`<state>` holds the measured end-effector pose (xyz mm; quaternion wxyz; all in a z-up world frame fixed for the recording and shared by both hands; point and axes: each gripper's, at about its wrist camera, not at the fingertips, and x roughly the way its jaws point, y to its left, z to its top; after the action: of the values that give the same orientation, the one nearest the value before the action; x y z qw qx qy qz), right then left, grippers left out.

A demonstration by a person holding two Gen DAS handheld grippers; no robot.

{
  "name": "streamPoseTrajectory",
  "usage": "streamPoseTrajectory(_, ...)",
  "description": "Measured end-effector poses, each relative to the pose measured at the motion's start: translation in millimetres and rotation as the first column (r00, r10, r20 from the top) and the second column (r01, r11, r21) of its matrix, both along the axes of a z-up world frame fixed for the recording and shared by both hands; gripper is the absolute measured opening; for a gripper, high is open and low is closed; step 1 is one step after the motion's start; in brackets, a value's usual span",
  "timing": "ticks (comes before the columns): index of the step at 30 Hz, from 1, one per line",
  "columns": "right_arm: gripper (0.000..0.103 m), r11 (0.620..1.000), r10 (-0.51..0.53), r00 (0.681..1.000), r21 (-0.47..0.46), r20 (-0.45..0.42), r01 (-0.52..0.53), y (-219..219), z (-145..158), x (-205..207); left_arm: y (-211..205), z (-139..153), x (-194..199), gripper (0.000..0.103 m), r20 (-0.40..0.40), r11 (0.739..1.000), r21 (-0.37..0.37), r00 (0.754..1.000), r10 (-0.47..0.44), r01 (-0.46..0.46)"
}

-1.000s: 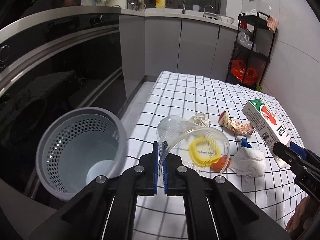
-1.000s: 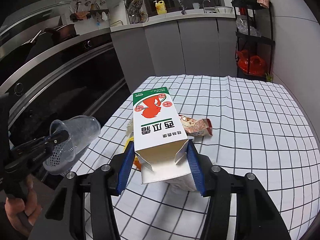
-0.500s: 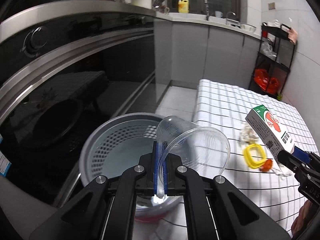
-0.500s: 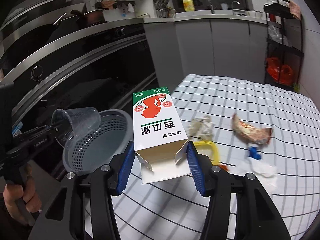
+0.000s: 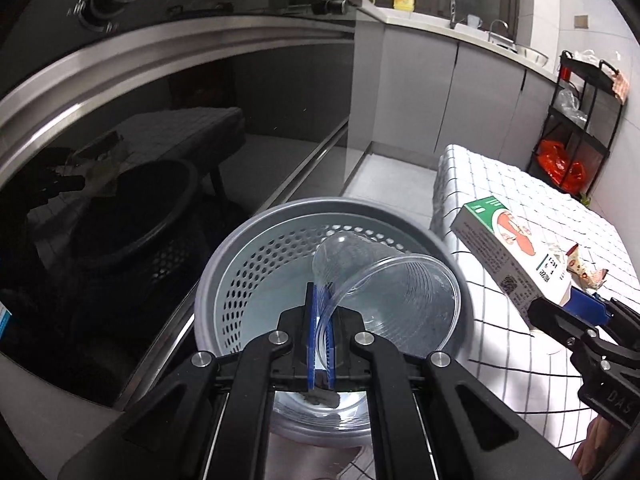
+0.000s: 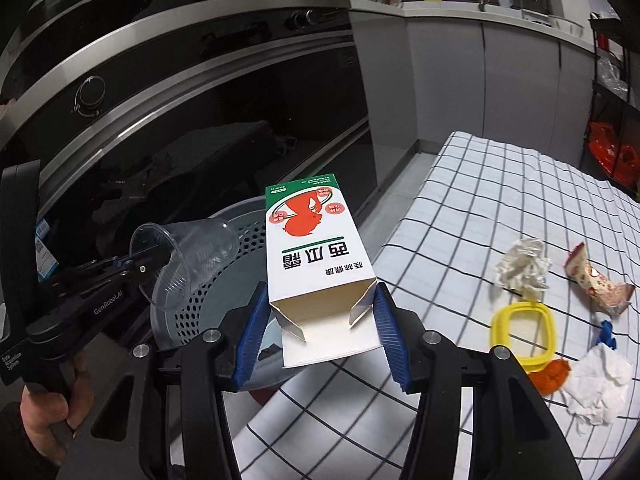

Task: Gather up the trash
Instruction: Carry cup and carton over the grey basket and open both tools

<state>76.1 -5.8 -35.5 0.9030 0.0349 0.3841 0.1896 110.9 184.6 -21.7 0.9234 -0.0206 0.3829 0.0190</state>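
The left hand-held gripper (image 5: pixel 320 320), fully closed, pinches the clear plastic cup (image 5: pixel 396 300) by its rim above the grey perforated bin (image 5: pixel 248 264); the right hand-held gripper (image 6: pixel 318 332), half open, clamps the carton (image 6: pixel 316 248) at the bin's edge. Next, judging by this: release both into the bin

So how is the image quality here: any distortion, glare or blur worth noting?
Left wrist view: strong fisheye bending of the counter edge, dark vignette in the corners; the glossy oven front mirrors the room; the clear cup over the basket is sharp. Right wrist view: same curvature in the checked cloth; the carton print is crisp and no motion blur is evident.
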Motion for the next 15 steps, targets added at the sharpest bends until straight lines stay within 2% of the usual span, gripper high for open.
streamPoseTrajectory(15,0.051,0.999,0.045,0.996,-0.023,-0.072,-0.046,40.8,-23.9,32.6,29.3,-22.0,11.5,0.005,-0.066,0.999,-0.023,0.997,0.042,-0.044)
